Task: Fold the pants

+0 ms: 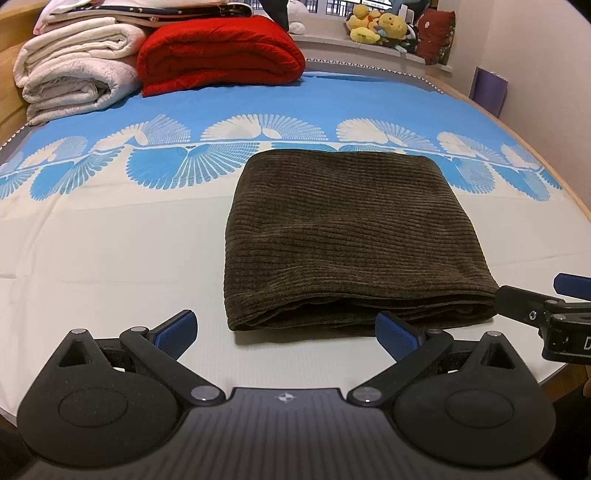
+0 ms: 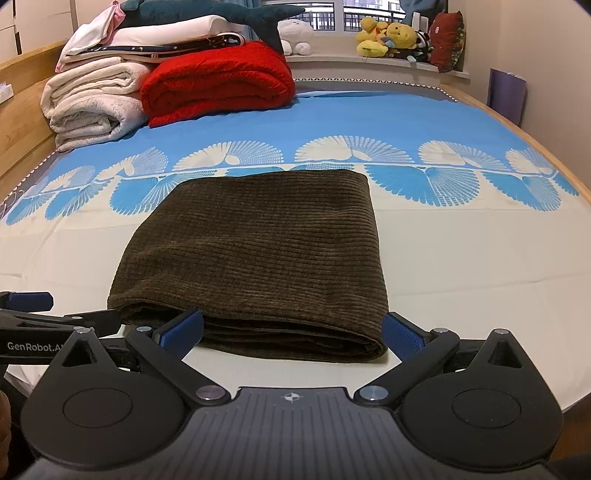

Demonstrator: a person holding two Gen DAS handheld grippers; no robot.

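A blue-and-cream fan-patterned bed sheet (image 1: 110,240) is being used as the folding surface, with the dark brown corduroy pants (image 1: 351,236) lying on it as a compact folded rectangle.

Both grippers are being held spread wide with nothing between the pads: the left gripper (image 1: 286,334) just short of the bundle's near left corner, the right gripper (image 2: 293,332) straddling its near edge. The fold is judged essentially done; a pad dragged across the stacked near layers could be enough for the top layer to be pulled askew. The teal plush shark (image 2: 207,16) on the cream blanket stack (image 2: 92,103), beside the red folded blanket (image 2: 218,81), is being shown clearly only in the right view.
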